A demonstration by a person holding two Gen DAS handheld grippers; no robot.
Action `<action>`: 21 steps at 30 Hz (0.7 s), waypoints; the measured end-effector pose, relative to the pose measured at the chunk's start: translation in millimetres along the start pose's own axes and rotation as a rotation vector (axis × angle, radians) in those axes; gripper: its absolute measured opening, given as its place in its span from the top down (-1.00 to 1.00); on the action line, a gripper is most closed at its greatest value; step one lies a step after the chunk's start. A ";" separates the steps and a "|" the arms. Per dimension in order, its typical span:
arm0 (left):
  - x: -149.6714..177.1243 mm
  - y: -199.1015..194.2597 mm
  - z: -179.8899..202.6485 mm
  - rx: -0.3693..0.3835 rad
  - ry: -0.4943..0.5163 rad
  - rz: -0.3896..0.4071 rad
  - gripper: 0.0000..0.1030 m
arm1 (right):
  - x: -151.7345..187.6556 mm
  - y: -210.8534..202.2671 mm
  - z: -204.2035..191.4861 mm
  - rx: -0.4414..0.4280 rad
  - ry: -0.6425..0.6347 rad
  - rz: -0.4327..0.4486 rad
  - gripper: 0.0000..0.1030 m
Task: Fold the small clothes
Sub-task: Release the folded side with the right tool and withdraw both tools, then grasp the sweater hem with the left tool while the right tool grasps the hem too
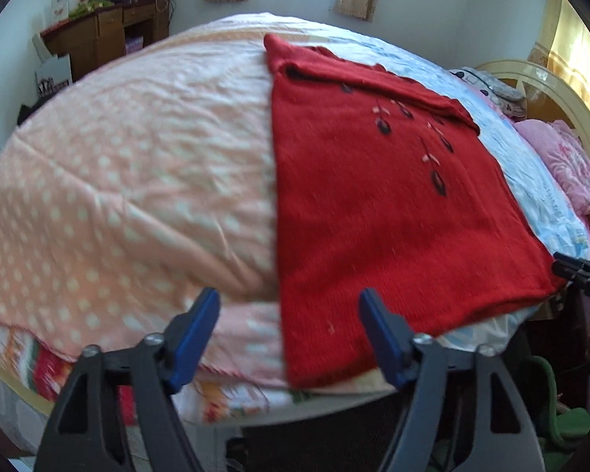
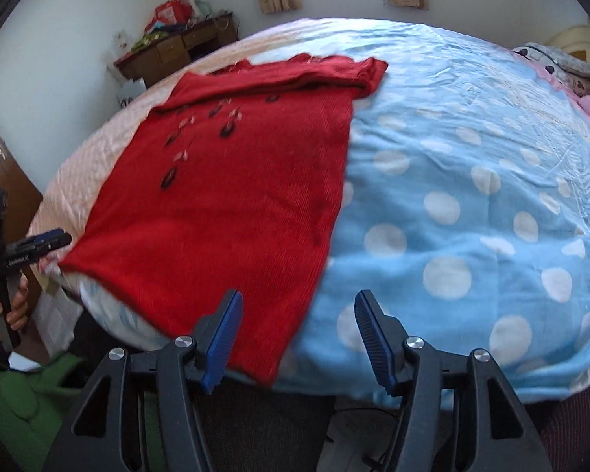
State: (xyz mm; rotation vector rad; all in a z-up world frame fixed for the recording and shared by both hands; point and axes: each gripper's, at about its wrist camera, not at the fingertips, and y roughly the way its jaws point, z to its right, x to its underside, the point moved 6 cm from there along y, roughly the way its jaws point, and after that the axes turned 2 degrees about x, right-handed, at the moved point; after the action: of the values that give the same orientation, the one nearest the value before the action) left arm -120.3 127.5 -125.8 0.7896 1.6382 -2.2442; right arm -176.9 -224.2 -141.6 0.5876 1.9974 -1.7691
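Note:
A red knitted sweater [image 1: 381, 212] with dark embroidered flowers lies flat on the bed, sleeves folded in at its far end. It also shows in the right wrist view [image 2: 232, 204]. My left gripper [image 1: 289, 310] is open and empty, just short of the sweater's near left hem corner. My right gripper [image 2: 297, 310] is open and empty, just short of the near right hem corner. The left gripper also shows at the left of the right wrist view [image 2: 45, 242], and the right gripper at the right edge of the left wrist view [image 1: 574, 269].
The bed has a pink dotted quilt [image 1: 118, 181] on its left half and a blue dotted one [image 2: 472, 181] on its right. Pink pillows [image 1: 562, 157] lie by the headboard. A cluttered wooden desk [image 1: 106, 35] stands by the far wall.

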 end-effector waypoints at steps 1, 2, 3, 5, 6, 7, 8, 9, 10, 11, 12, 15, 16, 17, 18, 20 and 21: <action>4.4 0.0 -1.0 0.017 -0.016 -0.011 -0.26 | 2.6 0.8 -1.0 0.004 -0.007 -0.006 -0.07; 9.3 3.0 0.5 0.036 -0.030 -0.027 -0.21 | 4.9 1.4 -1.3 0.004 -0.006 -0.011 -0.06; 11.7 6.5 2.7 0.041 -0.040 -0.038 -0.16 | 6.3 0.8 -1.0 0.006 0.000 -0.008 -0.06; 15.1 4.7 5.7 0.031 -0.029 -0.026 -0.16 | 7.6 -0.9 -1.0 -0.002 0.015 -0.009 -0.06; 16.0 4.5 8.7 0.036 -0.022 -0.031 -0.16 | 8.4 -1.8 -1.8 -0.007 0.018 -0.014 -0.06; 16.6 4.7 11.2 0.043 -0.020 -0.038 -0.14 | 8.8 -2.4 -2.7 -0.012 0.020 -0.017 -0.06; 16.8 4.3 13.3 0.046 -0.017 -0.042 -0.10 | 10.2 -3.0 -4.8 -0.018 0.016 -0.019 -0.06; 17.8 4.0 16.7 0.054 -0.014 -0.051 0.04 | 11.8 -3.7 -7.2 -0.019 0.007 -0.019 -0.03; 18.1 4.0 18.7 0.053 -0.008 -0.055 0.16 | 13.6 -3.2 -9.9 -0.019 -0.005 -0.023 0.13; 18.4 4.5 19.6 0.049 -0.003 -0.058 0.19 | 15.2 -2.2 -11.9 -0.013 -0.018 -0.029 0.33; 19.6 4.8 21.2 0.042 0.005 -0.064 0.23 | 15.9 -1.3 -13.0 -0.006 -0.023 -0.033 0.36; 21.0 2.9 24.5 0.054 0.017 -0.080 0.48 | 15.3 -1.7 -13.7 -0.037 -0.002 -0.038 0.36; 21.7 2.0 24.0 0.066 0.011 -0.087 0.58 | 15.6 -2.0 -14.0 -0.052 0.007 -0.042 0.36; 21.9 2.5 24.7 0.077 0.004 -0.092 0.60 | 15.7 -2.0 -14.3 -0.060 0.012 -0.042 0.36; 21.9 3.8 25.0 0.083 -0.001 -0.096 0.62 | 16.1 -0.9 -14.7 -0.060 0.010 -0.042 0.36; 22.3 6.9 25.7 0.084 -0.002 -0.095 0.65 | 17.1 0.8 -17.4 -0.050 -0.008 -0.038 0.37; 22.2 6.7 26.4 0.088 -0.002 -0.090 0.70 | 17.1 0.8 -18.9 -0.040 -0.018 -0.033 0.43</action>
State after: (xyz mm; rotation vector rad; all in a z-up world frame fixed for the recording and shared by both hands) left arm -142.4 103.0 -137.7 0.7476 1.6149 -2.3924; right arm -191.1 -204.6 -149.6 0.5265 2.0366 -1.7428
